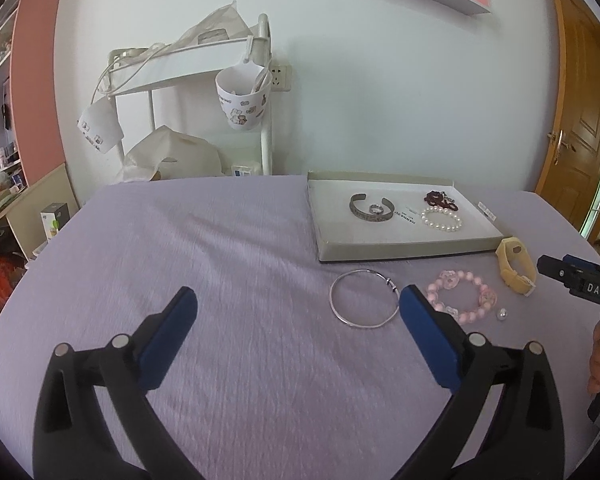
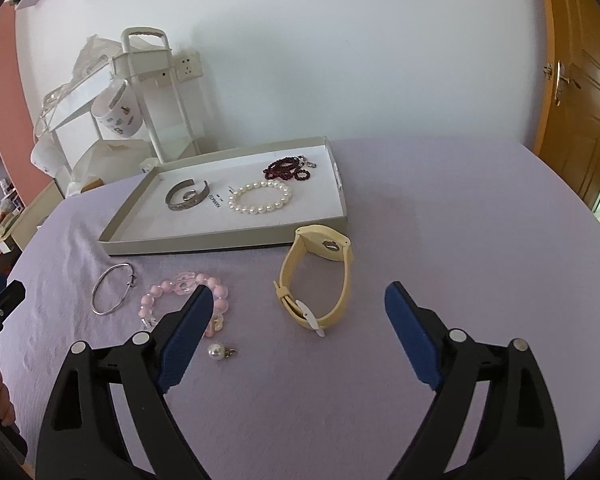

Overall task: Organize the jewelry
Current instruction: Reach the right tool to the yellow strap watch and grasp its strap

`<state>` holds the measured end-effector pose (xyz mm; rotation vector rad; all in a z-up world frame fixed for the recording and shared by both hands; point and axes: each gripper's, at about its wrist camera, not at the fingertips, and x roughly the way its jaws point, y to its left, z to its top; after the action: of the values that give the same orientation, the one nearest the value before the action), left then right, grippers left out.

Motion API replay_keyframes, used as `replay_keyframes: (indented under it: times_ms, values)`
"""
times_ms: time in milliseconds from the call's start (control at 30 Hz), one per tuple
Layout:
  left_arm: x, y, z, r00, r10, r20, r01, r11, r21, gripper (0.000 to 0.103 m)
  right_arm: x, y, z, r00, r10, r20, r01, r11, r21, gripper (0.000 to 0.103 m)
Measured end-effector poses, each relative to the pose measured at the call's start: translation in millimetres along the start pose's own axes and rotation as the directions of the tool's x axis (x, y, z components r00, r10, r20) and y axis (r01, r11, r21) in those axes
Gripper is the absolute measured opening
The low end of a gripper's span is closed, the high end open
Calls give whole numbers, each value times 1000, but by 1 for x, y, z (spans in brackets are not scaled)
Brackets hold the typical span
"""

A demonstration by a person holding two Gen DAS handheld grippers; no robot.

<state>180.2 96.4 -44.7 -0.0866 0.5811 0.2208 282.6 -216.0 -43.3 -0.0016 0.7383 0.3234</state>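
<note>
A white tray (image 2: 236, 236) on the purple cloth holds a silver cuff (image 2: 188, 196), a small ring (image 2: 189, 194), a pearl bracelet (image 2: 260, 197) and dark red beads (image 2: 286, 168). In front of it lie a thin silver bangle (image 2: 112, 289), a pink bead bracelet (image 2: 172, 292), a yellow watch (image 2: 320, 276) and a pearl charm (image 2: 216, 353). My right gripper (image 2: 298, 300) is open and empty, just short of the watch. My left gripper (image 1: 298, 300) is open and empty, left of the bangle (image 1: 364, 298). The tray (image 1: 404, 250), the pink bracelet (image 1: 466, 296) and the watch (image 1: 514, 268) also show in the left wrist view.
A white trolley (image 1: 204, 92) with hanging cups stands behind the table's far left edge. A wooden door (image 1: 580, 120) is at the right. The right gripper's body (image 1: 580, 280) shows at the right edge of the left wrist view.
</note>
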Motion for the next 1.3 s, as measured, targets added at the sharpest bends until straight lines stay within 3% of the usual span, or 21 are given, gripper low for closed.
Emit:
replay_keyframes:
  times_ms: [500, 933, 1167, 1233, 1300]
  values:
    - [12, -1, 0, 999, -41, -22, 40, 999, -18, 101, 28, -3, 4, 998, -44, -33, 44, 999, 20, 89]
    - [24, -3, 0, 999, -42, -34, 42, 999, -9, 101, 65, -3, 14, 988, -105, -116, 110, 993, 37, 89]
    - [29, -3, -1, 997, -59, -52, 58, 998, -15, 101, 76, -1, 15, 981, -115, -157, 121, 992, 29, 72]
    - [30, -5, -1, 996, -64, -58, 63, 998, -11, 101, 78, -2, 15, 979, -115, -169, 123, 992, 33, 63]
    - [32, -7, -1, 996, -64, -67, 64, 998, -2, 101, 77, -3, 15, 980, -112, -163, 120, 992, 41, 46]
